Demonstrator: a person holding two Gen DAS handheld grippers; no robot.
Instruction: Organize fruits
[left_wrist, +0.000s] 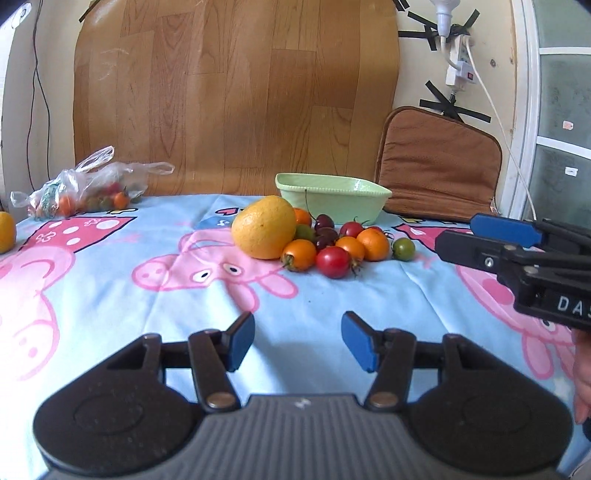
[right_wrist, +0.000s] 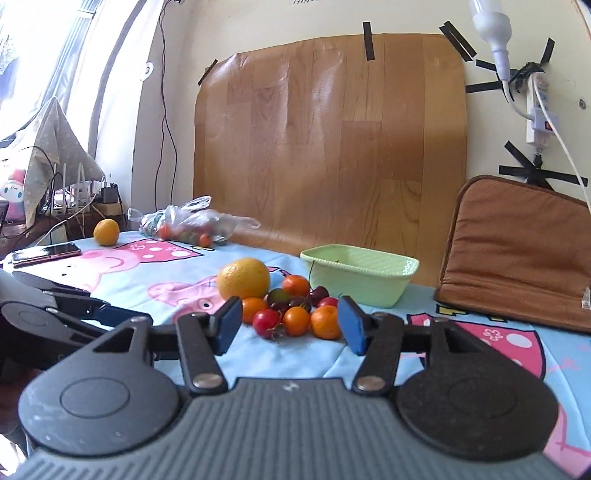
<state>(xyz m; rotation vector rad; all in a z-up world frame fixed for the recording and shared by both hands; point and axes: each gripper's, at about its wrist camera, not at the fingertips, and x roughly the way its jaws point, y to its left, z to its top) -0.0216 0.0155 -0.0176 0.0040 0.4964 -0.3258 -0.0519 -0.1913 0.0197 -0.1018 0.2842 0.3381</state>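
Note:
A large yellow-orange citrus (left_wrist: 264, 227) (right_wrist: 243, 282) lies on the cartoon-print cloth (left_wrist: 110, 295). Right of it is a heap of small tomatoes (left_wrist: 334, 260) (right_wrist: 295, 320) in orange, red and green, with dark cherries (left_wrist: 325, 221) among them. Just behind the heap stands a pale green basket (left_wrist: 332, 197) (right_wrist: 360, 275). My left gripper (left_wrist: 300, 341) hovers open in front of the heap, nothing between its blue pads. My right gripper (right_wrist: 291, 325) (left_wrist: 456, 233) is also open and holds nothing; it reaches in from the right, short of the heap.
A clear plastic bag of small fruit (left_wrist: 92, 188) (right_wrist: 192, 225) lies at the back left, with another orange (right_wrist: 106, 232) and a phone (right_wrist: 46, 253) beyond it. A brown cushion (left_wrist: 439, 170) leans on the wall right of the basket. Cables hang by the wall.

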